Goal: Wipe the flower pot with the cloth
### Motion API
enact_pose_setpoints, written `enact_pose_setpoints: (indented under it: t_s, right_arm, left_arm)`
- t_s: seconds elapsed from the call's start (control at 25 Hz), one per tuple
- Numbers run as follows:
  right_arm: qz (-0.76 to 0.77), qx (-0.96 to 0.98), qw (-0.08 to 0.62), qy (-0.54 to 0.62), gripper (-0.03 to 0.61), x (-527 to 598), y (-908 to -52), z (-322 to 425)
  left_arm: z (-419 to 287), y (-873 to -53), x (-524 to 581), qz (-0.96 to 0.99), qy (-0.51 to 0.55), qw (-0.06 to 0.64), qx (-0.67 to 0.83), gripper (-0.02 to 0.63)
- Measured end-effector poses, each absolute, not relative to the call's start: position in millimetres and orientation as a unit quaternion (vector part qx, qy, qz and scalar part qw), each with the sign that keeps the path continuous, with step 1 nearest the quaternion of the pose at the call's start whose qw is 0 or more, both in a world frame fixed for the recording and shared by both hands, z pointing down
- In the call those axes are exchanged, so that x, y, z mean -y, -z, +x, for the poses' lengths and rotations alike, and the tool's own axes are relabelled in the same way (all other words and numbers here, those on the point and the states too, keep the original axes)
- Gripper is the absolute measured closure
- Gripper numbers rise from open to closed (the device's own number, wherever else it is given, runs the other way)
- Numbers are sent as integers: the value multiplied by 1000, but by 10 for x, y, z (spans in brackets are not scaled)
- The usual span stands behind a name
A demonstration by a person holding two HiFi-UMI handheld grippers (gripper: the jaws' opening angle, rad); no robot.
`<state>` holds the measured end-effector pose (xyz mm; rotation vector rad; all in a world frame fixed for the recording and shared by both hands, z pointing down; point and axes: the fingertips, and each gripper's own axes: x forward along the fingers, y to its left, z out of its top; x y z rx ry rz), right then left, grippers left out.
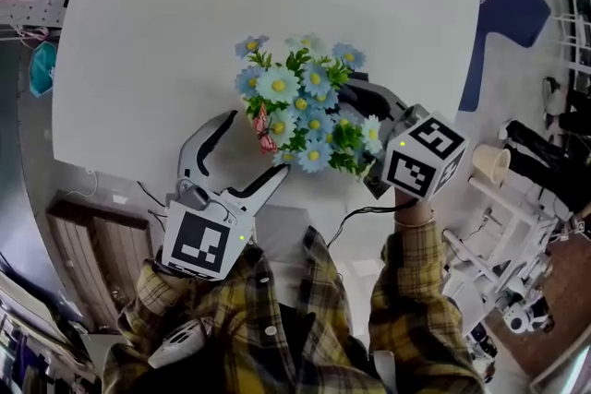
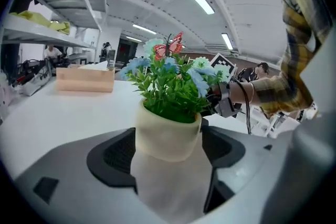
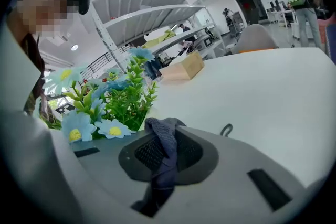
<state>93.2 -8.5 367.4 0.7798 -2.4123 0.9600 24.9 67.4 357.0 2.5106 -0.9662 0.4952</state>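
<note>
The cream flower pot [image 2: 168,136] stands on the white table [image 1: 148,41], clasped between the left gripper's [image 1: 251,146] jaws, its blue flowers [image 1: 305,111] above. On the pot's other side, the right gripper [image 3: 166,159] pinches a dark cloth [image 3: 160,131] against the foliage.

The flower pot [image 2: 168,136] looked smooth and matt, cream, like unglazed ceramic. The cloth [image 3: 164,152] was a coarse, dark blue-grey knit. The shell of the left gripper [image 2: 169,150] looked like matt grey plastic, its pads [image 2: 116,153] black and ribbed. The table [image 2: 63,113] was smooth, white, faintly glossy; the leaves [image 2: 168,97] plastic.
</note>
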Motion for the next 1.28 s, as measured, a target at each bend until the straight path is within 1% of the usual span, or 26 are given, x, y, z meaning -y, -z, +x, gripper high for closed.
enact_pose_setpoints:
  t_s: [0.2, 0.4, 0.6, 0.88, 1.04, 1.28]
  right_arm:
    - [324, 853, 192, -361, 563, -107, -3675, 986]
    - [349, 838, 175, -381, 563, -230, -3701, 971]
    - [370, 828, 165, -387, 563, -266, -3691, 993]
    - [346, 838, 189, -378, 563, -209, -3705, 942]
    - [349, 836, 204, -371, 563, -30, -3784, 895]
    - [331, 846, 217, -358, 563, 211, -3749, 893]
  left_arm:
    - [264, -3619, -693, 896, -185, 194, 354, 213]
    - [333, -3657, -689, 898, -188, 195, 346, 209]
    - [352, -3638, -657, 907, -188, 178, 333, 209]
    - [278, -3666, -560, 930, -216, 155, 255, 209]
    - [210, -3772, -499, 939, -230, 156, 204, 209]
    - [189, -3739, -496, 952, -249, 134, 119, 209]
